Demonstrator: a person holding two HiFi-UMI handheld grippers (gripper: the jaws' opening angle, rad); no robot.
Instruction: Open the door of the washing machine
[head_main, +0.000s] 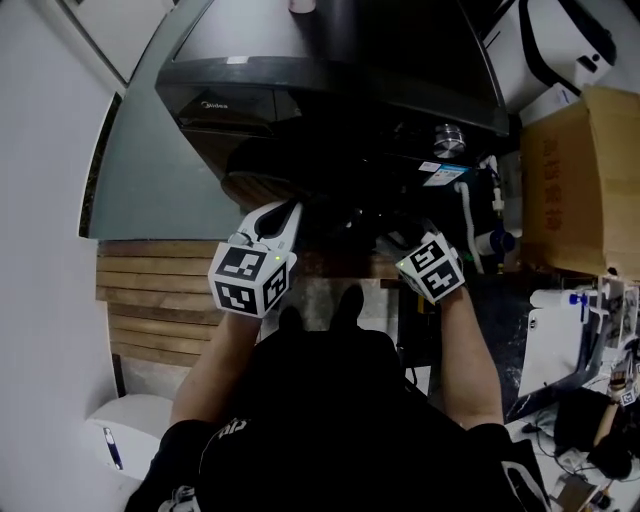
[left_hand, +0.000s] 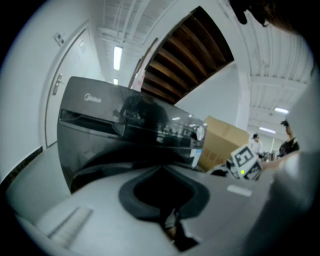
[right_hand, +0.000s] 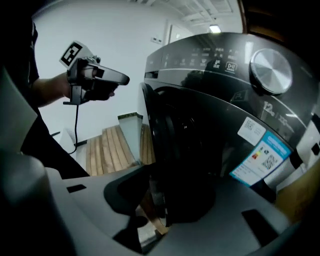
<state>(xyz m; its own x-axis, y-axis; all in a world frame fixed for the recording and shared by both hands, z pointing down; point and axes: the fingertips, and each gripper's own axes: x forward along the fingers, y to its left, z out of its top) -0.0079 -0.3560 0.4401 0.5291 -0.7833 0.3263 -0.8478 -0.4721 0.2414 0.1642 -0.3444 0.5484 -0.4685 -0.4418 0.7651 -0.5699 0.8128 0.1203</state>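
The dark grey washing machine (head_main: 330, 80) fills the top of the head view. Its round door (right_hand: 180, 150) stands ajar, swung out on edge toward me. In the right gripper view the door's rim sits between the jaws of my right gripper (right_hand: 160, 210); a gap shows beside the left jaw, so the jaws are open around the rim. In the head view the right gripper (head_main: 388, 228) reaches into the dark door area. My left gripper (head_main: 275, 222) is shut on nothing, held left of the door; it also shows as the left gripper (right_hand: 122, 80) in the air.
A cardboard box (head_main: 575, 180) stands right of the machine, with a cluttered desk (head_main: 590, 400) below it. Wooden slats (head_main: 150, 300) cover the floor at left, beside a white wall. A control dial (right_hand: 270, 70) and a blue label (right_hand: 260, 155) sit on the machine's front.
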